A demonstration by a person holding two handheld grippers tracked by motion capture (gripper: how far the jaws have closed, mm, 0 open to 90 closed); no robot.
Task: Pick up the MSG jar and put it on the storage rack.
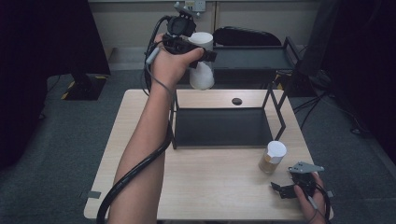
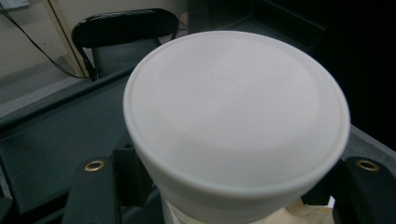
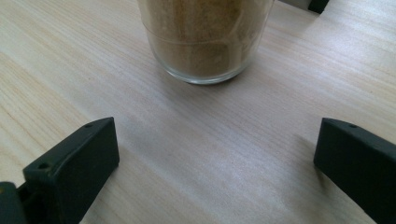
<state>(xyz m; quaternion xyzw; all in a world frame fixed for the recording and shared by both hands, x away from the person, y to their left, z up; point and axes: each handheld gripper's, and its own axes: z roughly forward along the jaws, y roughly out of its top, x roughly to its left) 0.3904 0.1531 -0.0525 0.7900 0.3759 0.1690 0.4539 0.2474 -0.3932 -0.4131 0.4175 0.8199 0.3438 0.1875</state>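
Above the counter's [image 1: 140,154] far edge, a rigid, slippery white-lidded jar [image 1: 201,70] is pinched mid-body by the left claw [image 1: 196,49]; the right claw [image 1: 285,189] is spread.

The place looks like a lab or test room: a bare wooden bench [image 1: 140,186] stands on grey carpet [image 1: 60,154], dark curtains [image 1: 42,42] hang at both sides, a wall socket [image 1: 199,5] sits behind, and hazard tape [image 1: 70,88] marks the floor.

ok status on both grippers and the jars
Left gripper shut on white-lidded jar, held high above the black rack. Right gripper open, low over the table, second jar just ahead. Nothing in the way.
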